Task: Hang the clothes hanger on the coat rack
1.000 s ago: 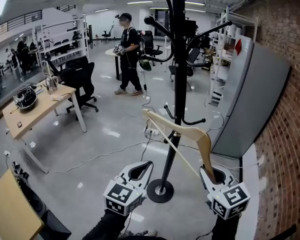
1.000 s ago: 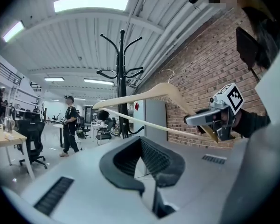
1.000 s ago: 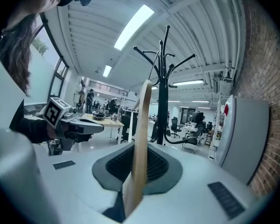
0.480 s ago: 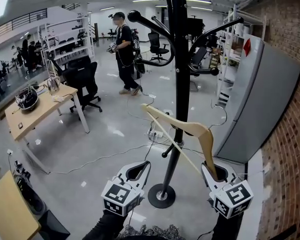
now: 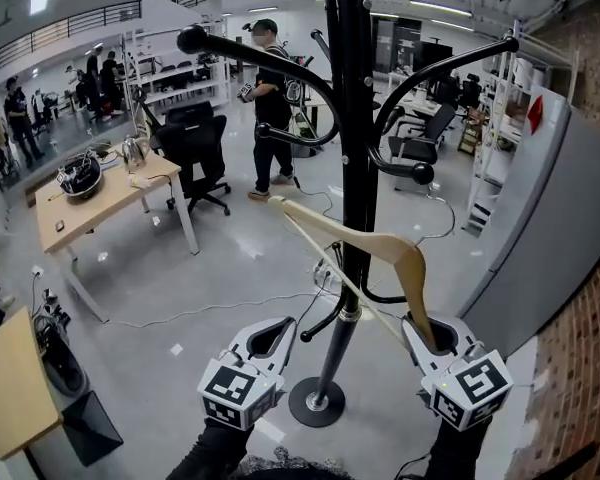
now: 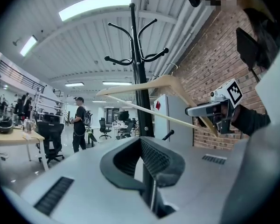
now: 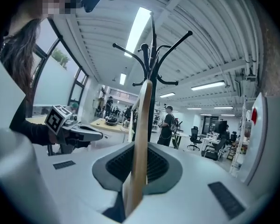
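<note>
The black coat rack (image 5: pixel 354 168) stands right in front of me, with curved arms at the top and a round base (image 5: pixel 315 403) on the floor. My right gripper (image 5: pixel 432 336) is shut on one end of the wooden hanger (image 5: pixel 380 246). The hanger slants up to the left and crosses in front of the pole. In the right gripper view the hanger (image 7: pixel 142 134) rises from the jaws in line with the rack (image 7: pixel 152 69). My left gripper (image 5: pixel 271 340) is left of the pole, shut and empty. The left gripper view shows the hanger (image 6: pixel 163 83) beside the rack (image 6: pixel 139 78).
A wooden desk (image 5: pixel 90 203) and a black office chair (image 5: pixel 200 143) stand at the left, and a person (image 5: pixel 273 98) is behind them. A grey cabinet (image 5: pixel 550 228) and a brick wall (image 5: pixel 590 368) close off the right. Cables lie on the floor near the rack's base.
Both grippers have come closer to the coat rack, which now looks larger. The hanger has travelled with the right gripper and now lies across the pole a little higher up.
</note>
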A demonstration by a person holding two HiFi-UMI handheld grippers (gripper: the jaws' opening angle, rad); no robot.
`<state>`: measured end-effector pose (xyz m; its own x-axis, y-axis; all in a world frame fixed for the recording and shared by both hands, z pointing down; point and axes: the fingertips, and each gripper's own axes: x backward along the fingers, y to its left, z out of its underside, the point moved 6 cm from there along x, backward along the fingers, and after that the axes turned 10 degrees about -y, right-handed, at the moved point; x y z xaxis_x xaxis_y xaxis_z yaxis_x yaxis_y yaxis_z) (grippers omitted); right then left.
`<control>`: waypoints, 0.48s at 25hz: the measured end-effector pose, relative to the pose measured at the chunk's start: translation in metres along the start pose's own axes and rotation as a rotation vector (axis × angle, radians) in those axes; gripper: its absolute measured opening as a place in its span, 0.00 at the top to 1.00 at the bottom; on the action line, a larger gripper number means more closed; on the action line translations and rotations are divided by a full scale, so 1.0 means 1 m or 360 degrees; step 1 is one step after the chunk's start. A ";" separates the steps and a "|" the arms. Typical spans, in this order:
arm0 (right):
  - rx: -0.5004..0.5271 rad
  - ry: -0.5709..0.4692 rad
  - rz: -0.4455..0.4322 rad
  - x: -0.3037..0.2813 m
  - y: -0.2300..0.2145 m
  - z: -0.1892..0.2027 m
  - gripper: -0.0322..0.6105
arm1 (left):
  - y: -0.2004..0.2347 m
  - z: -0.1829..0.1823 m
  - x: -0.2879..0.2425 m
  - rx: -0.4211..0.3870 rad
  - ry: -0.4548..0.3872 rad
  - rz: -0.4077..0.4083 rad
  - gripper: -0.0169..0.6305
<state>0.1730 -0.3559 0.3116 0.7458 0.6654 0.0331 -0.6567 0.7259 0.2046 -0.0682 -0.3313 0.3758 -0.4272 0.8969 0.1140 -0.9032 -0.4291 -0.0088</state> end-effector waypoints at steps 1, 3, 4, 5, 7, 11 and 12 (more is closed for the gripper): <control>0.0010 -0.0006 -0.0025 -0.004 -0.006 -0.001 0.88 | 0.001 -0.001 -0.003 -0.0004 0.0000 -0.0033 0.96; 0.0028 -0.0025 -0.0085 -0.011 -0.016 -0.003 0.88 | 0.005 -0.001 -0.004 -0.0009 0.0000 -0.0113 0.96; 0.0035 -0.0038 -0.0115 -0.015 -0.020 -0.005 0.88 | 0.007 -0.001 -0.003 -0.0013 -0.0002 -0.0155 0.96; 0.0041 -0.0051 -0.0144 -0.018 -0.024 -0.007 0.88 | 0.009 -0.001 -0.003 -0.0019 -0.0005 -0.0197 0.96; 0.0060 -0.0069 -0.0210 -0.025 -0.030 -0.010 0.88 | 0.014 -0.003 0.000 -0.0028 -0.0011 -0.0287 0.96; 0.0093 -0.0109 -0.0354 -0.040 -0.033 -0.024 0.88 | 0.023 -0.007 0.012 -0.0036 -0.0015 -0.0461 0.96; 0.0094 -0.0123 -0.0378 -0.043 -0.034 -0.030 0.88 | 0.023 -0.008 0.014 -0.0040 -0.0016 -0.0491 0.96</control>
<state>0.1600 -0.4034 0.2742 0.8861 0.4605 0.0517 -0.4562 0.8472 0.2724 -0.0955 -0.3280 0.3692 -0.1323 0.9833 0.1251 -0.9910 -0.1338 0.0032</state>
